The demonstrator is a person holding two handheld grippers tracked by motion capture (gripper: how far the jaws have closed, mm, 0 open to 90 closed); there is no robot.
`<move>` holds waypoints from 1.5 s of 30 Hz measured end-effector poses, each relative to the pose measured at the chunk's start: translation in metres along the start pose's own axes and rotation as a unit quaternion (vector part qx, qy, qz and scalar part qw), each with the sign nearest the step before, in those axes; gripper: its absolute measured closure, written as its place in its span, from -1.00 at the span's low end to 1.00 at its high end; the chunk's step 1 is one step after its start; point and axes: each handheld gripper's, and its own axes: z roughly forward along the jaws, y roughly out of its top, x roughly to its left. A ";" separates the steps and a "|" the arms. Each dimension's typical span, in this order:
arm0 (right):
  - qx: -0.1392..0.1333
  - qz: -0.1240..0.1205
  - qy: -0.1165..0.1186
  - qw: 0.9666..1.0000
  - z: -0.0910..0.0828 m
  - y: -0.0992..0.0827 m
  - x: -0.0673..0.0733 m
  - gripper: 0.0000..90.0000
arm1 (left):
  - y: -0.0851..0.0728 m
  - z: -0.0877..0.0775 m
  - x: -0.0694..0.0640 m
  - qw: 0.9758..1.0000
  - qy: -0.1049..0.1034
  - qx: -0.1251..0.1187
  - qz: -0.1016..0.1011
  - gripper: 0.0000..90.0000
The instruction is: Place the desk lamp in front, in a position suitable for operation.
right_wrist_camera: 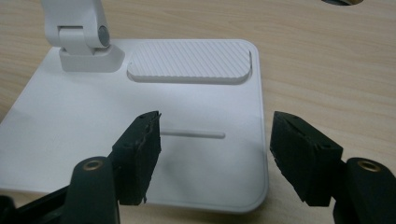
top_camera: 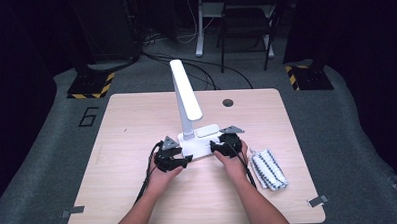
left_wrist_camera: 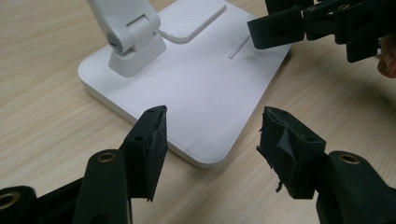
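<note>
A white desk lamp stands mid-table, its flat square base (top_camera: 203, 143) carrying a hinged arm and a long head (top_camera: 185, 90). My left gripper (top_camera: 186, 160) is open at the base's near left corner. In the left gripper view that corner of the base (left_wrist_camera: 196, 84) lies between the spread jaws of the left gripper (left_wrist_camera: 212, 135), untouched. My right gripper (top_camera: 214, 148) is open at the base's near right side. In the right gripper view the right gripper (right_wrist_camera: 215, 140) straddles the base's (right_wrist_camera: 84, 135) right edge, below a ribbed pad (right_wrist_camera: 189, 60) and a thin slot.
A striped black-and-white bundle (top_camera: 268, 168) lies on the wooden table (top_camera: 131, 119) just right of my right hand. A round cable hole (top_camera: 228, 102) sits near the far edge. Stands with yellow-black bases and cables are on the floor beyond.
</note>
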 end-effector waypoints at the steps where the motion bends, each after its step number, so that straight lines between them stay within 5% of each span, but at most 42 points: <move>1: -0.004 -0.001 -0.001 1.000 0.001 0.001 0.000 -0.26 | 0.000 -0.002 0.003 1.000 0.003 -0.002 -0.001 -0.07; 15: 0.009 0.002 -0.005 1.000 0.014 0.010 0.007 -0.26 | -0.007 -0.010 0.007 1.000 0.009 -0.006 -0.019 -0.07; 22: 0.020 -0.025 -0.007 0.999 0.016 0.011 0.006 -0.32 | -0.009 -0.013 0.011 1.000 0.011 -0.006 -0.021 -0.09; 36: 0.025 -0.005 -0.009 1.000 0.019 0.012 0.002 -0.40 | -0.011 -0.011 0.011 1.000 0.013 -0.007 -0.020 -0.09; 45: 0.035 0.028 0.021 0.999 0.020 0.011 -0.003 -0.41 | -0.012 -0.008 0.010 1.000 0.009 -0.007 -0.028 -0.10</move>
